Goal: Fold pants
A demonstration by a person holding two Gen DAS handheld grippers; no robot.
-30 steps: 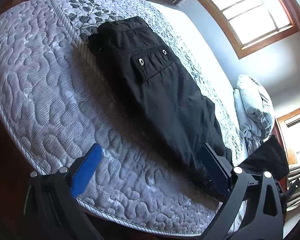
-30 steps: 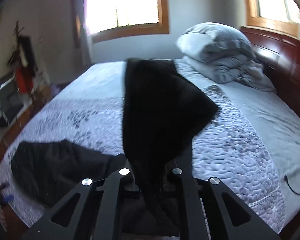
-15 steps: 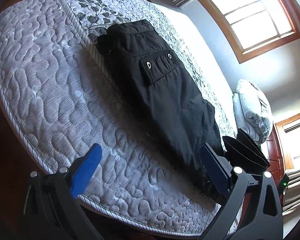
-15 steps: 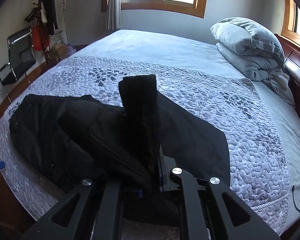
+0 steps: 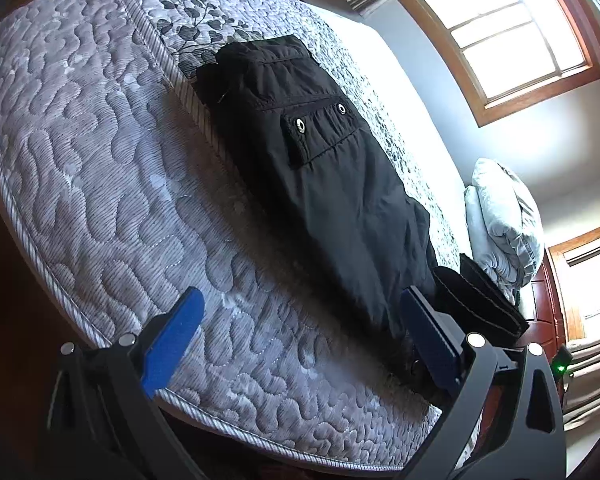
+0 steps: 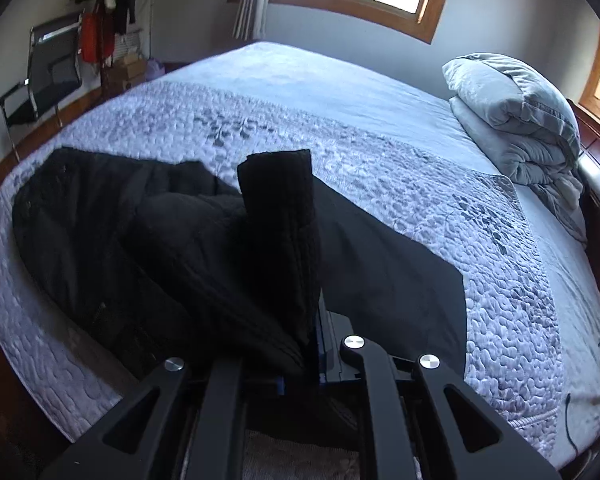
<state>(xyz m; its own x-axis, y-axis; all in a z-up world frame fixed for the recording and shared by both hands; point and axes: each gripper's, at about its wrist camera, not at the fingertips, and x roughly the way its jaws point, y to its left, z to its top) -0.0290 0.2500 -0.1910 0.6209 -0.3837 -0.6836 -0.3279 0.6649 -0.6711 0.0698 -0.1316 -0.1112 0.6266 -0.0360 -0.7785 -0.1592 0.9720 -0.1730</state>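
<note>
Black pants [image 5: 324, 184] lie lengthwise on the grey quilted bed [image 5: 100, 160], waist end far, a buttoned pocket facing up. My left gripper [image 5: 300, 344] is open and empty above the bed's near edge, its right blue pad beside the pants' near part. My right gripper [image 6: 300, 368] is shut on the pants' leg end [image 6: 280, 232], which stands up between the fingers; the rest of the pants [image 6: 100, 232] lies to the left. The held leg end also shows in the left wrist view [image 5: 476, 300].
A folded grey duvet [image 6: 516, 112] lies by the wooden headboard [image 6: 596, 168]. A chair [image 6: 48, 80] and hanging clothes stand at the far left wall. A cable [image 6: 572, 420] lies at the bed's right edge. Windows are behind the bed.
My right gripper has lowered the held leg end from high above the bed and carried it over the pants toward the waist. The left gripper stays open, shifted only slightly.
</note>
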